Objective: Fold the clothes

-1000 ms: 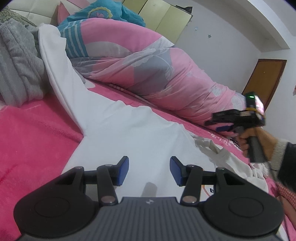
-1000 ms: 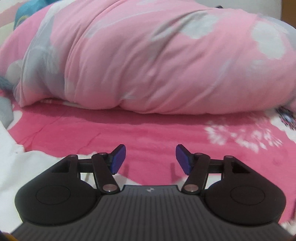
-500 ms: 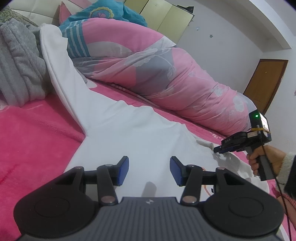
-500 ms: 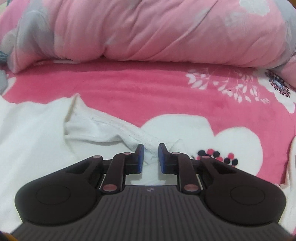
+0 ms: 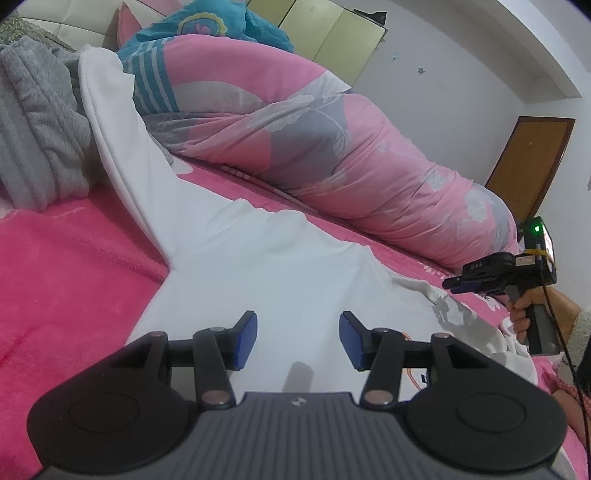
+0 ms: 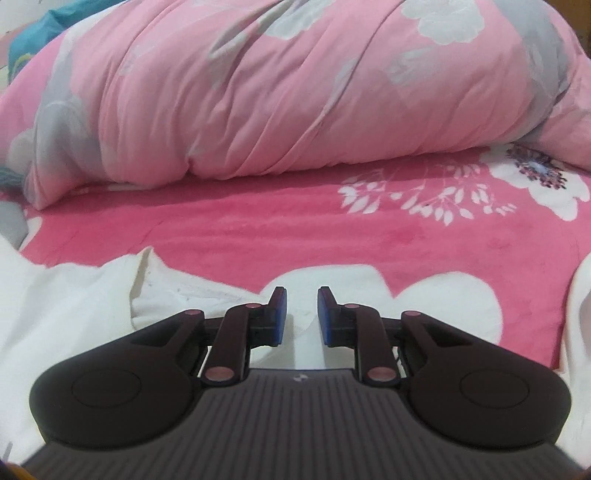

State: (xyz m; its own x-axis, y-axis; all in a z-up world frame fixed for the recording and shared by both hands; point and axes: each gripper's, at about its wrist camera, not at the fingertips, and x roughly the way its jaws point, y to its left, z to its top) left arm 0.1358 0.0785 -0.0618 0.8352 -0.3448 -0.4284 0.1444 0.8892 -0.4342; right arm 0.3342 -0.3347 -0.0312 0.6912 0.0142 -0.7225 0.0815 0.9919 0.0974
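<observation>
- Left claw (image 5: 298, 341), lower centre of frame, is held apart over the white garment (image 5: 258, 258).
- Right claw (image 6: 299, 315) is seen narrowly apart at the garment's edge; whether cloth is pinched cannot be told.

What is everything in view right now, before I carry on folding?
shirt: one, white, spread on the bed
duvet: one, pink with grey flowers, heaped along the bed's far side
bedspread: one, deep pink with white flowers, under everything
clothes heap: one, grey, far left
pillow: one, teal, behind the duvet
cupboard: one, pale yellow-green, back wall
door: one, brown, far right
left gripper: one, black with blue pads, open over the shirt
right gripper: one, black with blue pads, jaws narrowly apart, at the shirt's right end
hand: one, holding the right gripper's handle
</observation>
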